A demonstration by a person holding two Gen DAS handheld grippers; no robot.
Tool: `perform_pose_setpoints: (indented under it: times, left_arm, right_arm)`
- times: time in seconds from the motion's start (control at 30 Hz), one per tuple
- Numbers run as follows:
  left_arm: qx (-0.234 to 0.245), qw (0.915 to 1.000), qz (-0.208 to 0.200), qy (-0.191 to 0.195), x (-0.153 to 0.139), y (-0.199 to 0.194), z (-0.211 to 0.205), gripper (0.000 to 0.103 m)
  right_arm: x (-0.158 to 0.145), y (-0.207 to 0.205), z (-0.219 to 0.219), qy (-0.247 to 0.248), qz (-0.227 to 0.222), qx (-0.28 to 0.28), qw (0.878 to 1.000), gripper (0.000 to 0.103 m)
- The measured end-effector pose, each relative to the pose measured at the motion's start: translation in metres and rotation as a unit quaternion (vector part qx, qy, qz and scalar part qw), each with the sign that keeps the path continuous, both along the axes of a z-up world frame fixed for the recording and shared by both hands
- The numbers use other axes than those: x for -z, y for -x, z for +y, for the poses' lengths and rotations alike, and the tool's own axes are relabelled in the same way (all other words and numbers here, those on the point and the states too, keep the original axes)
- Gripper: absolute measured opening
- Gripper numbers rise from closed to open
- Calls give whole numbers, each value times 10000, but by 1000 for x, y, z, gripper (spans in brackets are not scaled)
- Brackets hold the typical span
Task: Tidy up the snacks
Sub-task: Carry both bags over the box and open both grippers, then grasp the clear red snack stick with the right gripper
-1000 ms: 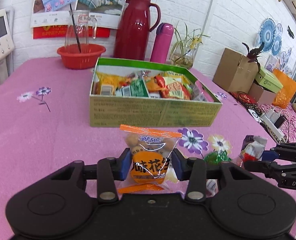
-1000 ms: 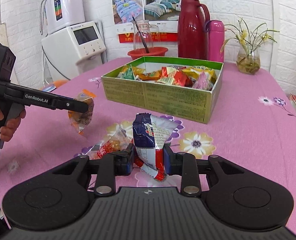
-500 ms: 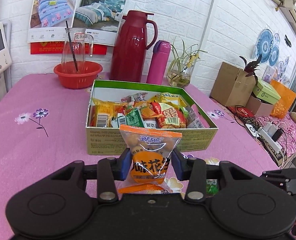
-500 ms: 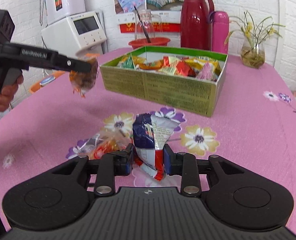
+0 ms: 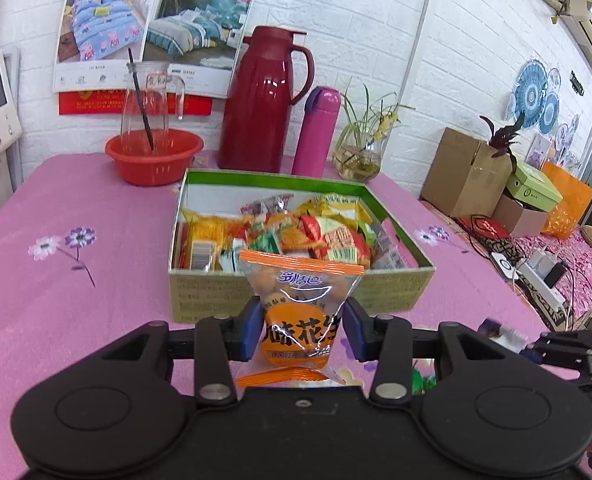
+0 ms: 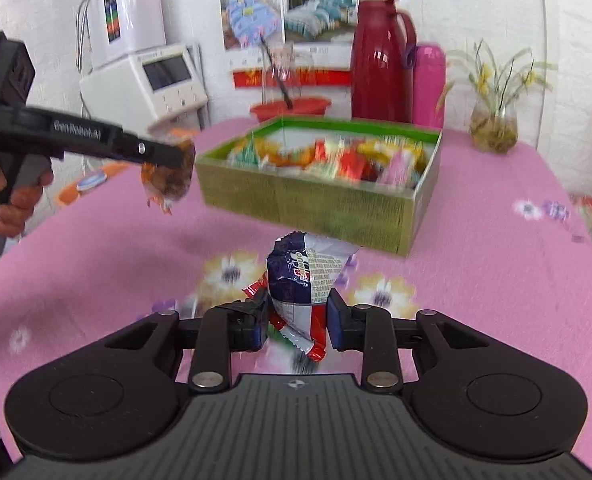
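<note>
A green cardboard box (image 5: 296, 292) full of snack packets stands mid-table; it also shows in the right wrist view (image 6: 316, 200). My left gripper (image 5: 302, 330) is shut on an orange-and-clear peanut snack bag (image 5: 302, 304), held in the air just short of the box's near wall. In the right wrist view that left gripper (image 6: 176, 156) hangs left of the box with the bag (image 6: 168, 184). My right gripper (image 6: 296, 322) is shut on a blue, white and red snack packet (image 6: 304, 280), lifted above the table in front of the box.
Pink flowered tablecloth (image 5: 56, 280). Behind the box stand a red basin with a glass jug (image 5: 154, 156), a red thermos (image 5: 264, 100), a pink bottle (image 5: 316, 132) and a plant vase (image 5: 360, 156). A few loose packets (image 6: 256, 292) lie below my right gripper.
Both grippers have risen and moved toward the box with their packets. The left one now looks down into the box. The right view is blurred by motion.
</note>
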State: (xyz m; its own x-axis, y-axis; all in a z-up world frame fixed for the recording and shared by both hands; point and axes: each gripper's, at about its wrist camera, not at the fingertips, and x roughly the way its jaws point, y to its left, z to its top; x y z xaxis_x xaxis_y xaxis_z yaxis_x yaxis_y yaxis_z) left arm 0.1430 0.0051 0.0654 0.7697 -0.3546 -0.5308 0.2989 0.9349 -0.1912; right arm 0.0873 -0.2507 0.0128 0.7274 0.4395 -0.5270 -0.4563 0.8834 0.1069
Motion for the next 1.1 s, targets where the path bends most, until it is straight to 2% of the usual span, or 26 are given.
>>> perform_pose_setpoints:
  times: [0.17,0.37,0.63,0.7,0.73,0.77,0.8,0.83,0.9,0.97,1.1]
  left_arm:
    - [-66,9997,-120,183,-19,-20,-6,23]
    - [-166,9991,-320,216,-35,-50,-24,23]
    - [-439,9984,-91,355,-15,-104,-37,23]
    - [-465,9982,-13,368,-5,-116,-39,27]
    - [-451,9985,0,325,0,-120,-40,30]
    - [-467,9985,-28,268,4,-121,-41,58]
    - [-534,9983,-76,219,7,-121,-40,77]
    - [-625,9977,-174,194,10,-119,-39,103]
    - [-629,9975,-301,150,13,-115,-38,103]
    - [-630,9977,-236,71,13,-117,-38,103]
    - [-633,9975,-229,196,8,-108,-34,103]
  right_arm:
    - [-29,-25,-2,-255,-524,227,9980,52]
    - [-37,-70,4,-567,-812,485,9939,52]
    - [-20,-121,11,-756,-881,768,9903,53]
    - [-11,-133,13,-742,-795,792,9909,54]
    - [-6,-138,14,-695,-732,791,9917,60]
    - [-1,-142,16,-618,-667,794,9927,81]
    - [2,-144,17,-521,-617,835,9932,95]
    - [5,-143,17,-461,-638,892,9929,103]
    - [7,-137,15,-416,-796,871,9921,103]
    - [7,-136,13,-325,-793,852,9927,103]
    - [-3,-130,10,-428,-766,869,9923,103]
